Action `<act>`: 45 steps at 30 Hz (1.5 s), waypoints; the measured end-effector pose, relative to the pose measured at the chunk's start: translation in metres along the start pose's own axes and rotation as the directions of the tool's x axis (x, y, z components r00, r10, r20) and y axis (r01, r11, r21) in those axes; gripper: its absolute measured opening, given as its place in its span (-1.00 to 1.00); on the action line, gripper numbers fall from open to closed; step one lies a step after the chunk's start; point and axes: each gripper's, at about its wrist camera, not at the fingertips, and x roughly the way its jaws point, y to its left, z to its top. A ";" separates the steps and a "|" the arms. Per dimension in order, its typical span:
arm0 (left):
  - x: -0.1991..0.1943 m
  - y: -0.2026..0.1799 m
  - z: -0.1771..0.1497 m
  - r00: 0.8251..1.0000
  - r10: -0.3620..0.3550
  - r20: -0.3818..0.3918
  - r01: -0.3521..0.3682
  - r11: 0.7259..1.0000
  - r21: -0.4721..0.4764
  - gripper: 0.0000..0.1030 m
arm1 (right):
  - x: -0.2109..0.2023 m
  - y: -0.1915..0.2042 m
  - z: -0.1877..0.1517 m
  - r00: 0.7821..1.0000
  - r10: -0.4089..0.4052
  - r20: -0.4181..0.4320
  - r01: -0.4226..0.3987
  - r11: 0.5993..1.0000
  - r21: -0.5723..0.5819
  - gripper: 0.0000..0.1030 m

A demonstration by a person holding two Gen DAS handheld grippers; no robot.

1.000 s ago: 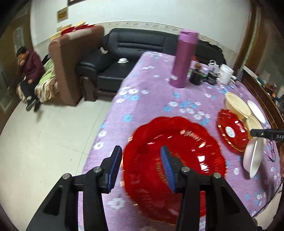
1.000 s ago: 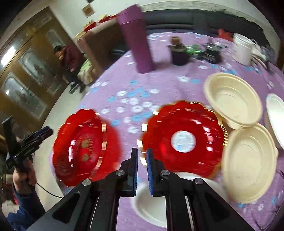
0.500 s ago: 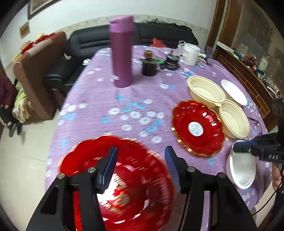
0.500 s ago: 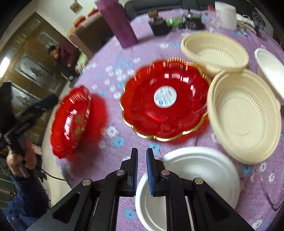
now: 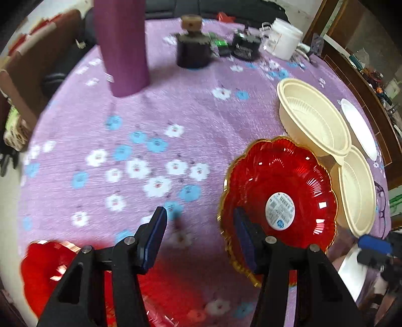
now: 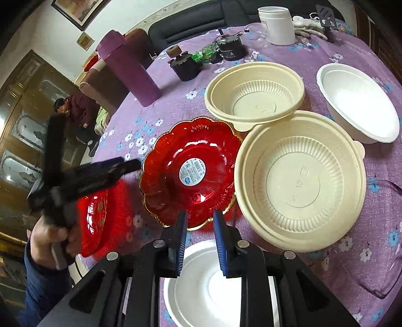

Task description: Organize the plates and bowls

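A red gold-rimmed plate with a round sticker (image 5: 279, 201) (image 6: 191, 171) lies mid-table. A second red plate (image 5: 47, 274) (image 6: 100, 221) lies at the near left table edge, below my left gripper (image 5: 198, 234). That gripper is open and empty above the cloth, and shows as a blurred black shape in the right wrist view (image 6: 83, 178). My right gripper (image 6: 199, 239) is open just over the rim of a white plate (image 6: 208, 286) (image 5: 351, 274). Two cream bowls (image 6: 301, 183) (image 6: 253, 93) and a white bowl (image 6: 356, 100) sit to the right.
A purple floral cloth (image 5: 150, 120) covers the table. A tall purple flask (image 6: 128, 68), dark jars (image 6: 186, 65) and a white tub (image 6: 276, 22) stand at the far side. A glass dish (image 6: 382, 284) lies at the near right. A sofa and a seated person (image 6: 75, 110) are beyond.
My left gripper moved right off the near red plate toward the stickered one. My right gripper opened from shut and let the white plate rest on the table.
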 end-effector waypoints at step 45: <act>0.001 0.006 0.022 0.996 0.044 0.074 -0.048 0.997 0.058 -0.70 | 0.064 0.010 0.037 0.986 -0.169 -0.004 0.169 0.982 0.084 -0.72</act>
